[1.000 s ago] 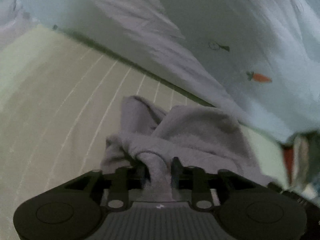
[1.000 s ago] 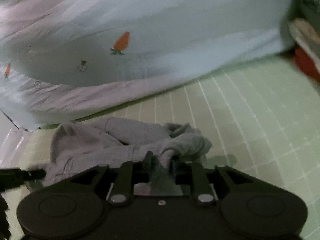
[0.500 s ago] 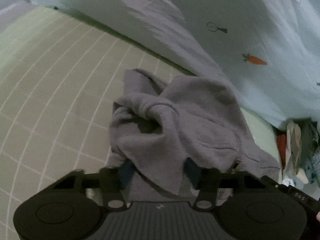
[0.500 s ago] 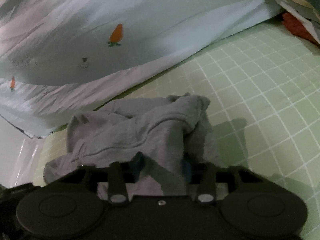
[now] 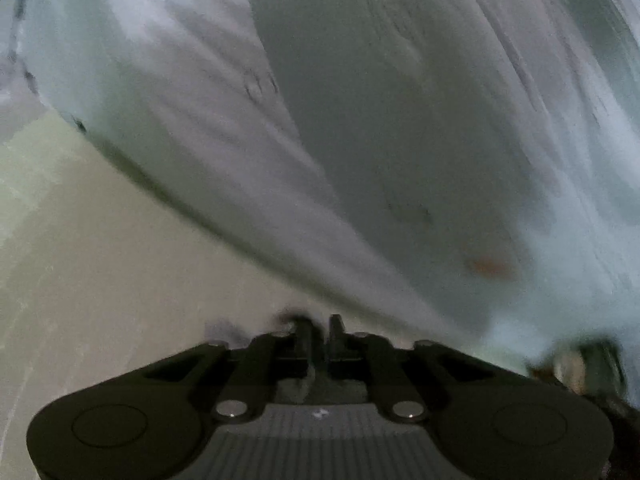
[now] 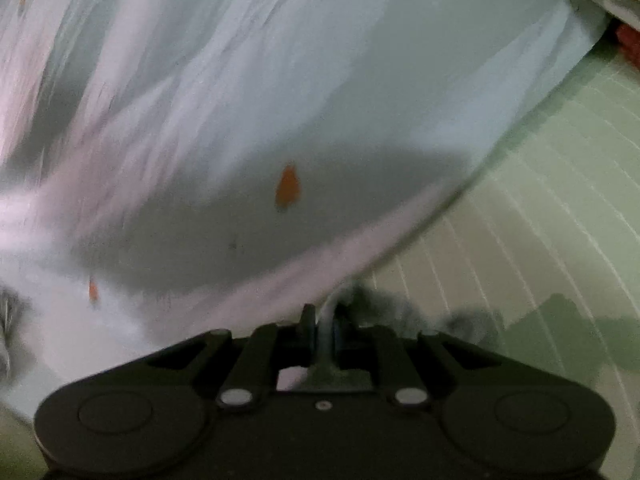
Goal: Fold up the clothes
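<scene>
Both my grippers are closing: left gripper (image 5: 319,330) and right gripper (image 6: 323,326) each pinch a thin strip of grey garment (image 6: 326,344), mostly hidden below over the green mat (image 6: 540,220). Heavy blur; I'd keep both grips level, fabric taut.

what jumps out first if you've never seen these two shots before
A big pale blue sheet printed with orange carrots fills the upper part of both blurred views, lying over a light green gridded mat. Low in each picture sits a black gripper, the left gripper and the right gripper, jaws closing on a strip of grey cloth.
</scene>
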`<act>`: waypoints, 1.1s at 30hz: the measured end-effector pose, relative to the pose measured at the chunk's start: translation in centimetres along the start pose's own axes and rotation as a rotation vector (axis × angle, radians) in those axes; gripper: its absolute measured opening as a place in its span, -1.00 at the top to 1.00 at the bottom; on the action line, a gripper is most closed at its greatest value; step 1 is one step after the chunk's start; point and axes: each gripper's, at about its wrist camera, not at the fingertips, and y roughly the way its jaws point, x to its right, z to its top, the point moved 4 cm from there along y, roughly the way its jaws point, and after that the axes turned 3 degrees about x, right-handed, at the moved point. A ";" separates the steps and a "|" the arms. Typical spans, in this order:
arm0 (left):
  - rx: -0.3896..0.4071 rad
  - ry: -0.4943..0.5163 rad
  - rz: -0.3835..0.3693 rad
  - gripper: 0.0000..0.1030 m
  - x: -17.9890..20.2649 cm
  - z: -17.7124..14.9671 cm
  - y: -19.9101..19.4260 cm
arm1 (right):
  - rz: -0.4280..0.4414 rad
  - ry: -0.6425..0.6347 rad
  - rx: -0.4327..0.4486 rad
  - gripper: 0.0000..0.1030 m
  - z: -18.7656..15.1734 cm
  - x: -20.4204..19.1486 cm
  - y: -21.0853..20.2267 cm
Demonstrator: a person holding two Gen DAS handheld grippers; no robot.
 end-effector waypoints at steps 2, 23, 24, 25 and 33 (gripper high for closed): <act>0.034 0.033 0.056 -0.42 0.2 0.7 0.2 | -0.068 -0.056 0.075 0.24 1.3 -0.9 0.6; -0.311 0.043 0.042 -0.94 -5.4 -9.9 3.0 | -0.280 -0.082 -0.228 -0.76 -8.7 6.5 2.0; -0.311 0.049 0.030 -0.95 -5.1 -10.0 3.2 | -0.265 -0.061 -0.237 -0.81 -8.7 6.7 2.5; -0.312 0.059 0.021 -0.97 -4.9 -10.1 3.4 | -0.243 -0.049 -0.236 -0.90 -8.7 6.8 2.8; -0.315 0.121 -0.028 -0.96 -3.0 -9.6 4.5 | -0.193 -0.162 -0.290 -0.99 -9.2 4.6 4.9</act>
